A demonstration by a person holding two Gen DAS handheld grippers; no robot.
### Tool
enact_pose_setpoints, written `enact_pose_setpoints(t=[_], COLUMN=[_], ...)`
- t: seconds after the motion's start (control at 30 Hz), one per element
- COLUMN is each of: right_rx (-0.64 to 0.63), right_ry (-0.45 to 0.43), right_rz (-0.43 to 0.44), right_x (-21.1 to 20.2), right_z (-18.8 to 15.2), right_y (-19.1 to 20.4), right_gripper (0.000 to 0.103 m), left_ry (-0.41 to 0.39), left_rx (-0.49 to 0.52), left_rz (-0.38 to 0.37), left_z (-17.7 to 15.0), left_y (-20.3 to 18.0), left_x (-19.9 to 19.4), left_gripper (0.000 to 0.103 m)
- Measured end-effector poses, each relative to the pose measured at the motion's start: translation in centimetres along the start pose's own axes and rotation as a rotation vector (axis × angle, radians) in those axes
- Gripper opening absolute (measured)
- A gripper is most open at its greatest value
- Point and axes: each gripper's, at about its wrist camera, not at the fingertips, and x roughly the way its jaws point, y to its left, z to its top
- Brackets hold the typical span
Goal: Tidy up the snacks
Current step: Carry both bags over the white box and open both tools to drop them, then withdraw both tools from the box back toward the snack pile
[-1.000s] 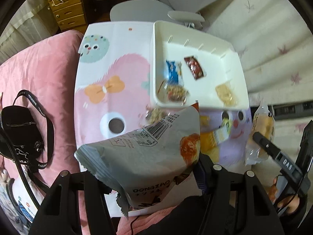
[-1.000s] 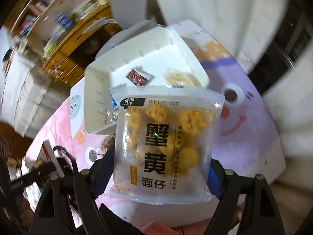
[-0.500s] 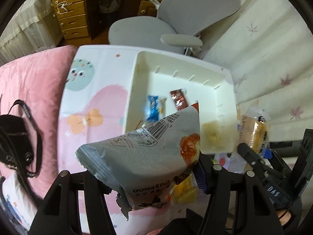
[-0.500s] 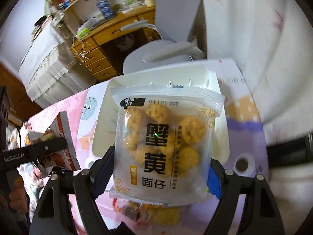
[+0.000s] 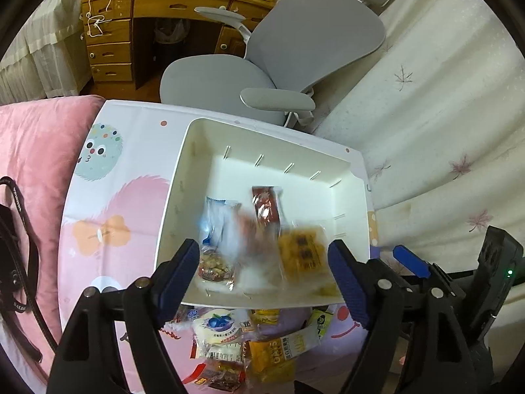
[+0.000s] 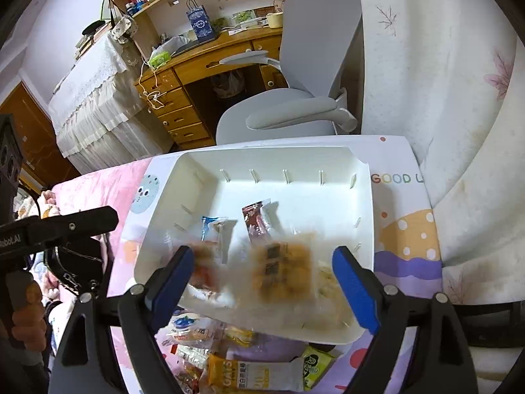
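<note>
Evidently both hand-held grippers, left [image 5: 264,274] and right [image 6: 262,279], hang over the white bin's [image 5: 183,177] near edge, jaws opening. Two blurred packets, grey [image 5: 236,246] and yellow [image 6: 282,272], probably falling, are between no pads, so they land inside.

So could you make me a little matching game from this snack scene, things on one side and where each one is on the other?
Things:
1. dark red packet
2. orange oat bar
3. grey chair
4. black bag

Places:
A. on the pink bedding
B. inside the white bin
C. beyond the table's far edge
D. on the table, in front of the bin

Pairs: 1-B, 2-D, 3-C, 4-A
</note>
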Motion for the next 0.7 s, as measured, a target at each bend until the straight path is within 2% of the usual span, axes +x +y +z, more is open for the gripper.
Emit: enact_pose_setpoints(t=[0.33, 0.57, 0.7], right_rx=[0.01, 0.027, 0.032], right_ry=[0.004, -0.007, -0.008], right_rz=[0.019, -0.007, -0.015], right_x=[-1.4, -3.1, -4.2], right_z=[-1.4, -4.0, -6.0], right_y=[0.2, 1.2, 2.2], right_gripper=[0.087, 0.087, 0.087], left_ry=[0.007, -0.02, -0.018], left_rx=[-0.005, -0.042, -0.046], left_rz=[-0.006, -0.017, 0.005], left_z=[-2.6, -5.2, -7.4], left_y=[0.6, 2.4, 3.8], left_x=[-1.6, -4.4, -5.8], left_gripper=[0.079, 0.079, 0.079])
